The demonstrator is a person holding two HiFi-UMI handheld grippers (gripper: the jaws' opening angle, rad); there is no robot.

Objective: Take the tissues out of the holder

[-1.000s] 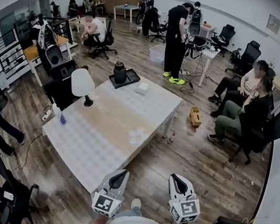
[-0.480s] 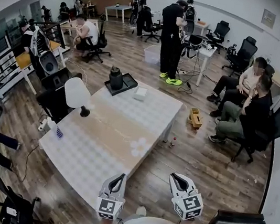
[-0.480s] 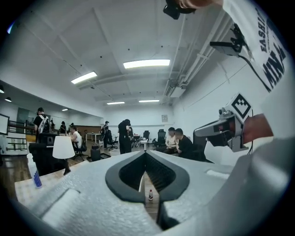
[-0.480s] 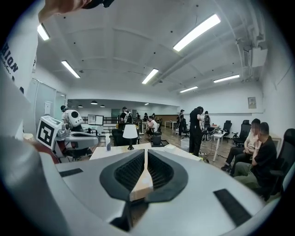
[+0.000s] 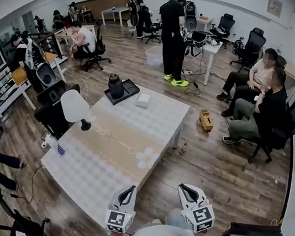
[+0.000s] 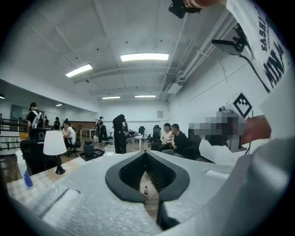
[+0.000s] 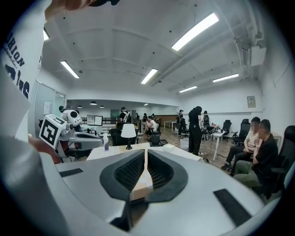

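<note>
- Tissue holder (image 5: 144, 99): I'm reading it as the small white box sitting at the far end of the table (image 5: 109, 153), upper middle of the head view, just beside the black tray (image 5: 131, 90) (too small to confirm a tissue is poking out).
- Left gripper (image 5: 125, 194) and right gripper (image 5: 189, 192) are hanging at the bottom of the frame, near the table's near edge and well apart from the box. Both are showing jaws pressed together, gripping nothing.
- Risk: going in with the jaws closed is likely just shoving the light box along the top or into the tray.
- Risk: pulling a tissue with one gripper is probably lifting the whole holder with it, so the other gripper should be pinning the box down.
- Risk: the dark jug (image 5: 115, 86) is standing on the tray right next to the box, and the white lamp (image 5: 75, 107) is standing at the left edge. A wide approach is risking a clip.
- Surface: the table is showing pale textured ends and a wood-tone band across the middle. A white flower shape (image 5: 146, 156) is lying towards the right edge.
- Room: open office with a wood floor. People are sitting at the upper right and standing at top centre.
- Floor hazards: a bottle (image 5: 185, 148) and a wooden crate (image 5: 206, 120) are sitting on the floor right of the table, making trip points on any walk round.
</note>
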